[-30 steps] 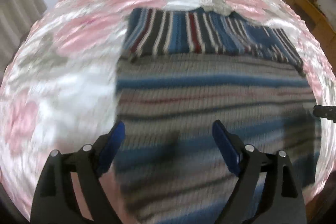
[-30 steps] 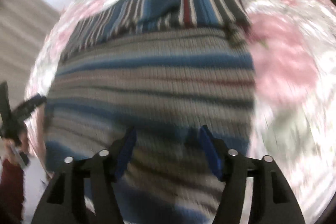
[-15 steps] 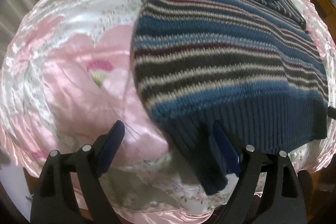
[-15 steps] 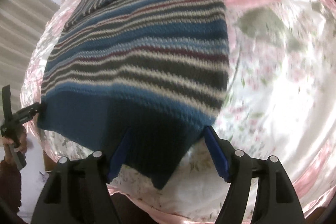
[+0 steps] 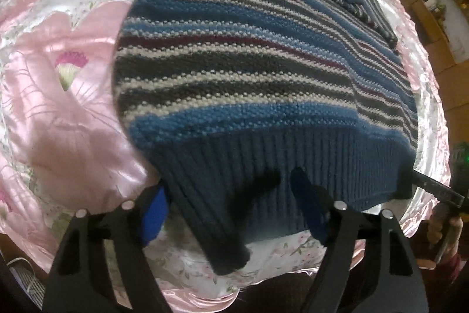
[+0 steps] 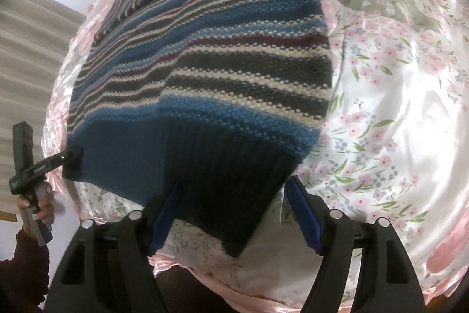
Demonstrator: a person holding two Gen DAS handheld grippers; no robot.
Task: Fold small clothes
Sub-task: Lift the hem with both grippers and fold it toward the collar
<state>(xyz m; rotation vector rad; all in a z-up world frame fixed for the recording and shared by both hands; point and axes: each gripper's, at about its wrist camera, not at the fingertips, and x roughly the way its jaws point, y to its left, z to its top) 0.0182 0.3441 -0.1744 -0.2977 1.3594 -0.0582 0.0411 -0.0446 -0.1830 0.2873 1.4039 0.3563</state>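
glossy pink floral bedspread [image 5: 73,122] under striped knit sweater [image 5: 234,64], curtained wall [image 6: 29,49] behind

Support is a surface covered w/ a shiny satin spread [image 5: 67,119], pink & white, big pink flower print on one side and small pink blossoms w/ green leaves [image 6: 378,119] on the other; cloth is creased and glossy, its pink edge drooping over the near side. Lying directly on it: one striped knit sweater [image 5: 249,61] in blue, dark grey, cream & maroon, spread mostly flat, a sleeve folded across the far end, its ribbed dark-blue hem [image 6: 222,166] reaching the near edge, one hem corner hanging just past it.
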